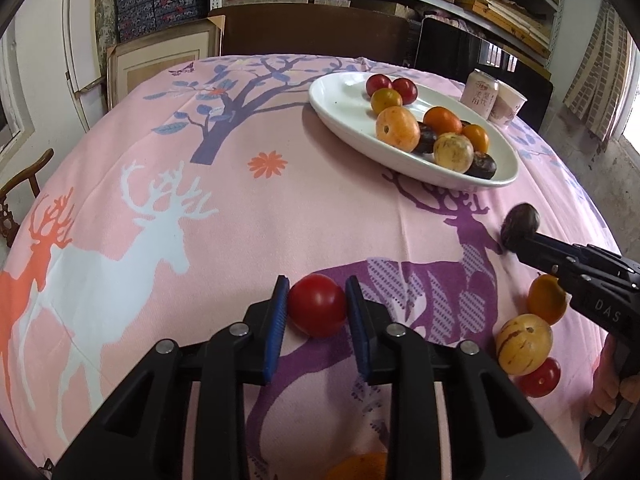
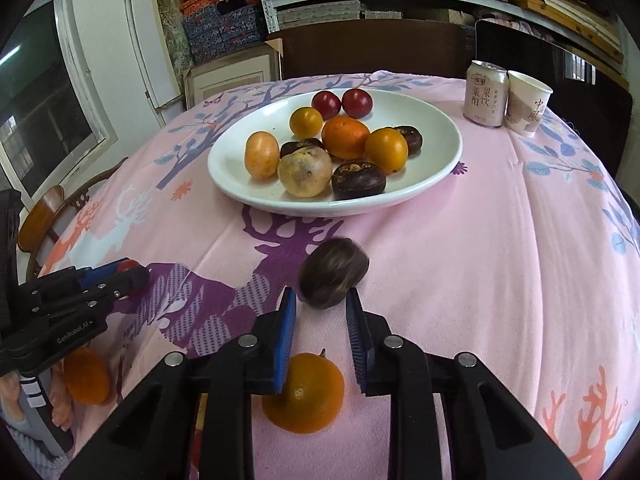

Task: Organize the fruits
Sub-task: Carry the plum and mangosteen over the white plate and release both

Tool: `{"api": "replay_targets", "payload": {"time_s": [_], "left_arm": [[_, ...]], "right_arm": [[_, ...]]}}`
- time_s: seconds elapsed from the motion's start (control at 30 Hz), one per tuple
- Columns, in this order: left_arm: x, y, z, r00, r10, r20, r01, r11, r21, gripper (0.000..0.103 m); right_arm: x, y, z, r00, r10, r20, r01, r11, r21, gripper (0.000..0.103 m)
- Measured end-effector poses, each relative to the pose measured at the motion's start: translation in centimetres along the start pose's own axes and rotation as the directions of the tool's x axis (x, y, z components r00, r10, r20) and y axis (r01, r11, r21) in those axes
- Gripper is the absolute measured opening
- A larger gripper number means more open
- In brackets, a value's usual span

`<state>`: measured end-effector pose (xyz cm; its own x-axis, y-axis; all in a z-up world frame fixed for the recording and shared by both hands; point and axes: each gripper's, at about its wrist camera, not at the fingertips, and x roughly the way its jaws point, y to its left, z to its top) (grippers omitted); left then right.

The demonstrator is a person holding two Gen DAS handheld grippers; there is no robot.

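Note:
A white oval plate [image 1: 344,108] [image 2: 436,120] on the pink tablecloth holds several fruits: red, orange, yellow and dark brown. My left gripper [image 1: 317,304] is closed on a red tomato [image 1: 318,305], with both blue pads against its sides, low over the cloth. My right gripper [image 2: 320,300] [image 1: 514,240] has a blurred dark brown fruit [image 2: 334,273] [image 1: 520,222] at its fingertips; whether the pads grip it is unclear. Loose fruits lie on the cloth: an orange [image 2: 306,394], a yellow striped fruit [image 1: 524,344], a red one [image 1: 540,378].
A drink can [image 2: 484,94] [image 1: 478,94] and a paper cup [image 2: 526,104] stand at the far right of the table. Another orange [image 2: 86,376] lies under the left gripper. A wooden chair [image 2: 52,216] stands at the left, shelves with boxes behind.

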<state>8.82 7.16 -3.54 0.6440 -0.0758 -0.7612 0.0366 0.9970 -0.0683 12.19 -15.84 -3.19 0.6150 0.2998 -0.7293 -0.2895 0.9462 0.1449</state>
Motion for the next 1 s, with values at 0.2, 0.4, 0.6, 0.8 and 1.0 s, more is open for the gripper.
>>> {"api": "replay_targets", "payload": {"time_s": [0.2, 0.4, 0.6, 0.8, 1.0], "left_arm": [[0.0, -0.4, -0.1, 1.000, 0.017, 0.003, -0.017, 1.000, 0.024, 0.028], [0.0, -0.6, -0.2, 1.000, 0.027, 0.003, -0.027, 0.999, 0.033, 0.028], [-0.1, -0.7, -0.2, 1.000, 0.031, 0.002, -0.031, 0.999, 0.035, 0.028], [0.2, -0.6, -0.2, 0.999, 0.037, -0.003, -0.037, 0.999, 0.034, 0.028], [0.3, -0.4, -0.1, 0.999, 0.032, -0.006, -0.032, 0.999, 0.027, 0.028]], "right_arm": [[0.9, 0.3, -0.1, 0.999, 0.001, -0.032, -0.001, 1.000, -0.013, 0.025], [1.2, 0.4, 0.6, 1.000, -0.024, 0.002, 0.024, 1.000, -0.012, 0.025], [1.3, -1.4, 0.8, 1.000, -0.003, 0.013, 0.002, 0.998, 0.070, 0.057], [3.2, -2.8, 2.2, 1.000, 0.013, -0.001, -0.012, 0.991, 0.134, 0.055], [2.7, -3.3, 2.0, 0.999, 0.037, 0.016, -0.039, 0.988, 0.147, 0.028]]}}
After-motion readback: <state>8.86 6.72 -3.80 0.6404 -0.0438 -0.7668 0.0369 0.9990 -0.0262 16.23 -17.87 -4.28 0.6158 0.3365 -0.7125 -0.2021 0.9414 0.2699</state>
